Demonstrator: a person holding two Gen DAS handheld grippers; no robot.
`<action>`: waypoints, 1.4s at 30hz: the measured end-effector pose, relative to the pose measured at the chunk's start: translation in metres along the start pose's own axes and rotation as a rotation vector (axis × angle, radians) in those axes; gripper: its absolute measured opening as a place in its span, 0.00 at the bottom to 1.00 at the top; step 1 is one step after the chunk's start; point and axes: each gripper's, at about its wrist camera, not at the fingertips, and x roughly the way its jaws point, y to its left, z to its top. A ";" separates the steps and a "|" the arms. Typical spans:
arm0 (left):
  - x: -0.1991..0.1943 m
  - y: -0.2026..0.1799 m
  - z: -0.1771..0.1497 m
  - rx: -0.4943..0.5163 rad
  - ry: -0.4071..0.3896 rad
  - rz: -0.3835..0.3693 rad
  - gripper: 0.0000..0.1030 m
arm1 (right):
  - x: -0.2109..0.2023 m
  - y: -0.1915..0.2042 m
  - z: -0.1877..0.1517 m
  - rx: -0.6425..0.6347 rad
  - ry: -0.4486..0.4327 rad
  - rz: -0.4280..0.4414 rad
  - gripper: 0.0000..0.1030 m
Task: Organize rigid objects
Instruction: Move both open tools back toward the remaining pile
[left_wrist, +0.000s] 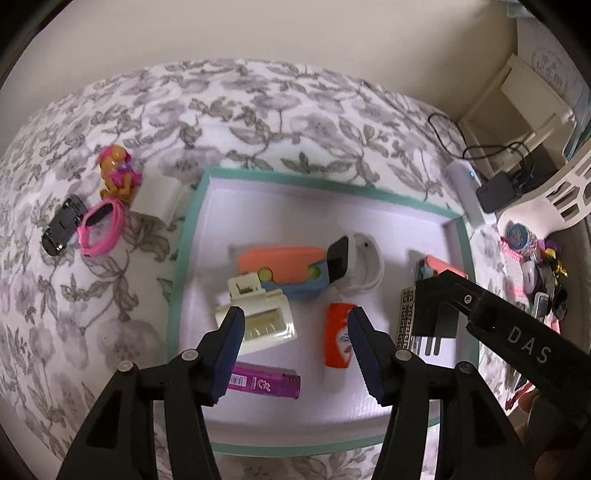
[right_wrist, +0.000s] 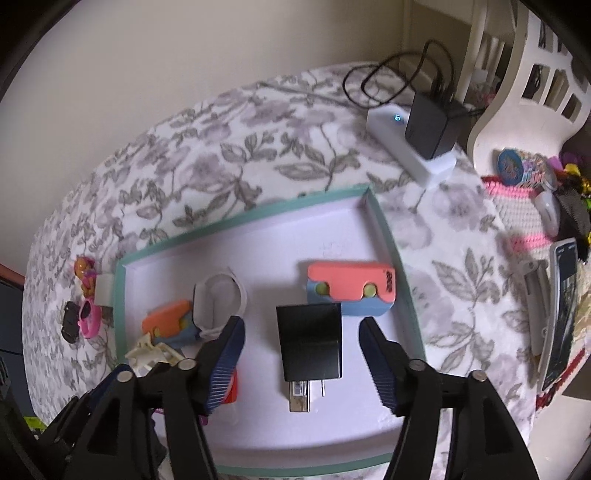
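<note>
Tray with a teal rim lies mid-frame in both views, on a floral bedspread, and holds most of the rigid things. In the left wrist view, the left gripper hovers over the tray's lower half, jaws apart and holding nothing. Just beyond its left finger lies a cream clip; below that, a purple lighter; beside its right finger, an orange tube. Further up sit an orange-and-blue case and a white watch, touching each other.

In the right wrist view, the right gripper hangs over a black charger that lies flat between its fingers, prongs toward the bottom of the frame; the jaws stand wide apart and do not touch it. A second orange-and-blue case lies just above the charger, near the tray's right rim.

Outside the tray, at the left of the left wrist view, lie a toy figure, a pink band and a black toy car (the band and car side by side). At upper right, a white power strip carries a black adapter.
</note>
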 end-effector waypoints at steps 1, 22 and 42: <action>-0.003 0.000 0.001 0.006 -0.011 -0.006 0.58 | -0.001 0.001 0.001 -0.007 -0.007 0.005 0.71; -0.022 0.031 0.008 0.018 -0.198 0.230 0.89 | -0.007 0.010 0.000 -0.042 -0.114 0.018 1.00; -0.056 0.128 0.014 -0.222 -0.299 0.318 0.97 | -0.002 0.060 -0.013 -0.162 -0.182 0.137 1.00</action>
